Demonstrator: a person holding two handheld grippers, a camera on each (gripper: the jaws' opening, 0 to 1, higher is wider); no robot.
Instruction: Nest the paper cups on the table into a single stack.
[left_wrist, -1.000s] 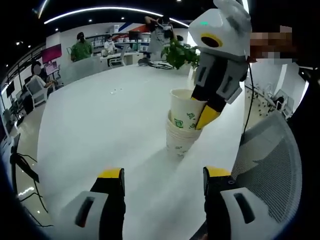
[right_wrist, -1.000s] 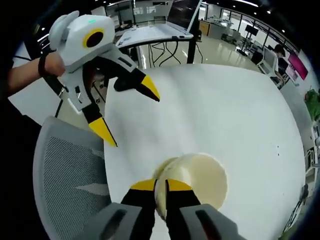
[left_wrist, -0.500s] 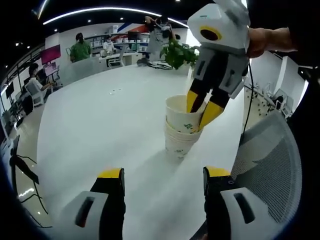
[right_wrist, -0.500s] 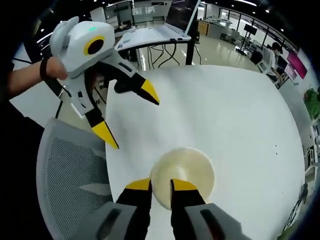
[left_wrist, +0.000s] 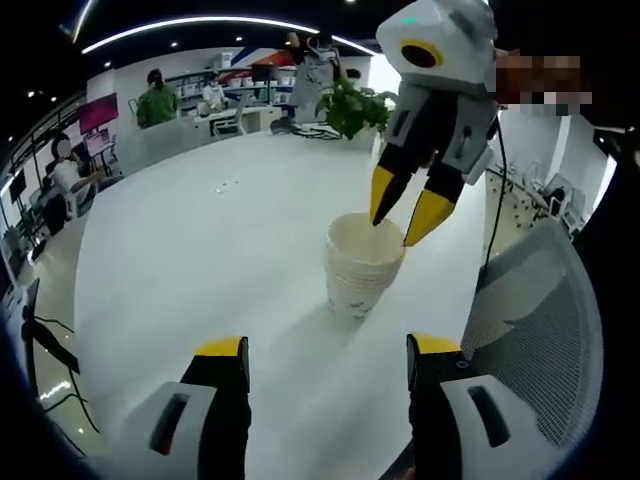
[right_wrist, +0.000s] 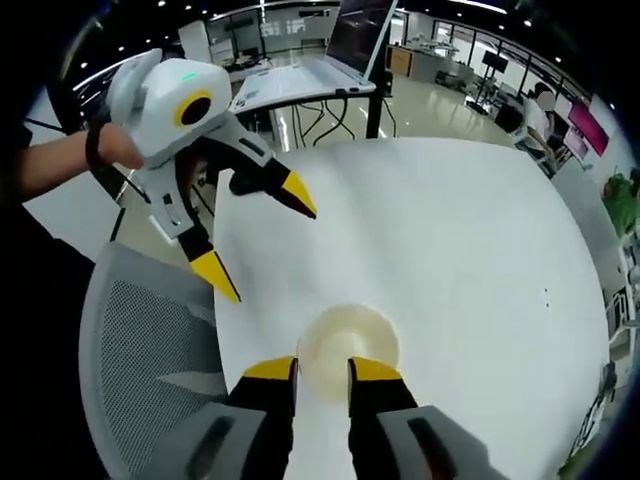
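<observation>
**Cups nested, both grippers off the stack**

From my left gripper view, the stack of paper cups stands upright on the round white table, pale cream with a faint green print on its side and several rolled rims layered close at the top. My right gripper hangs just above its mouth, yellow tips parted with nothing between them and clear of the rim. My left gripper is low in the foreground, jaws spread wide, well short of the cups.

A grey mesh chair back crowds the table edge on the right. A leafy green plant sits behind the cups, and people stand among desks beyond the smooth, glossy tabletop.

In my right gripper view I look straight down into the stack's round opening, which lies just ahead of the open tips. The left gripper enters from the left, gaping over the chair.
</observation>
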